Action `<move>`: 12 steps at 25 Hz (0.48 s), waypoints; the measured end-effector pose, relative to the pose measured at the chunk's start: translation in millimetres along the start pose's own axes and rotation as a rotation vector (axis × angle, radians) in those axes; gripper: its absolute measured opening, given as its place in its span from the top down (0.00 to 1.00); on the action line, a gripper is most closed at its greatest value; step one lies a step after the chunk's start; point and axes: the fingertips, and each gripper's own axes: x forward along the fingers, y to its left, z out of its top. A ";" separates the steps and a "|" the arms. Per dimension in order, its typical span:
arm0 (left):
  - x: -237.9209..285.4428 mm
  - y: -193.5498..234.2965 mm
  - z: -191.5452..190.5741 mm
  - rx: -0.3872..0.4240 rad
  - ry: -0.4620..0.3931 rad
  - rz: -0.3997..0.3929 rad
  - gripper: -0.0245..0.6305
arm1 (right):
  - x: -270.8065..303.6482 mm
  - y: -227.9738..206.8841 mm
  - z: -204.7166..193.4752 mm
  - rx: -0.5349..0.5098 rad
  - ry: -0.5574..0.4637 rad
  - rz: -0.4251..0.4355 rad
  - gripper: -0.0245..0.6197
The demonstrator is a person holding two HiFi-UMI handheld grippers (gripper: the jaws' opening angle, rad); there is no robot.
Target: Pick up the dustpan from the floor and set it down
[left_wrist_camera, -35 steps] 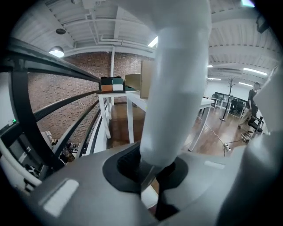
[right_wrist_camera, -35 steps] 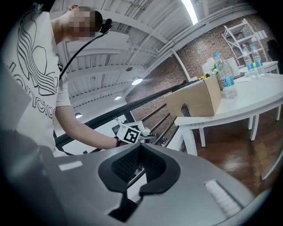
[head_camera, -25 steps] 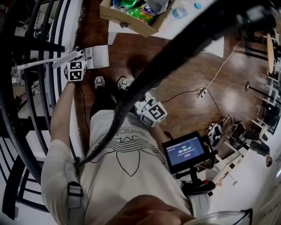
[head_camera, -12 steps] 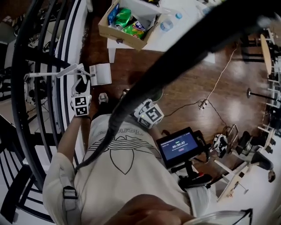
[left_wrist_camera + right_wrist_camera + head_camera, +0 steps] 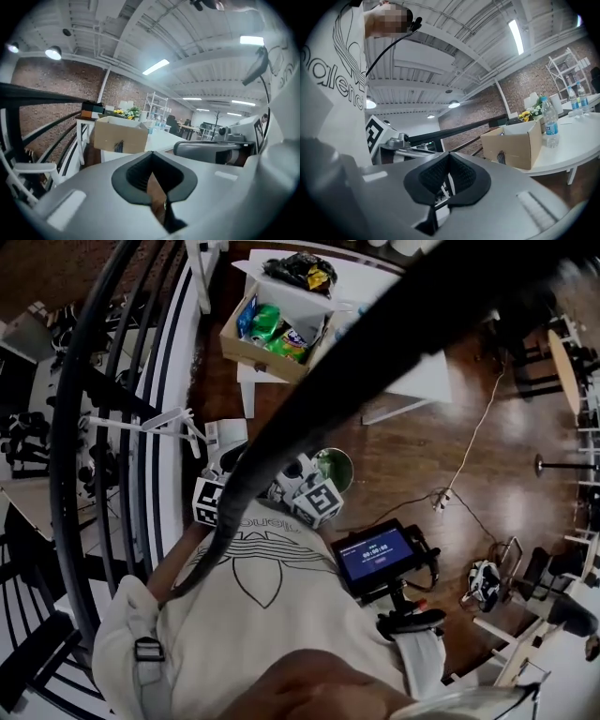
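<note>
Left gripper view: tongs [image 5: 154,180] closed, empty

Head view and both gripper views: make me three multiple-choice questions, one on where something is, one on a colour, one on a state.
1. Where does the cardboard box stand?
A. on the white table
B. on the floor
C. on a stair step

2. What colour is the dustpan?
A. red
B. white
C. black

3. How do the jaws of the left gripper stand?
A. wide apart
B. shut on the dustpan
C. shut, with nothing between them

Answers:
1 A: the box rests on the tabletop beside a water bottle.
2 B: its pan and handle both show white.
3 C: the left gripper view shows the jaws meeting with nothing in them.
</note>
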 end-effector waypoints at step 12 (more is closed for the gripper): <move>3.9 6.1 -12.8 0.127 0.018 0.003 0.93 | 1.4 -9.2 9.2 -0.033 -0.007 0.028 0.96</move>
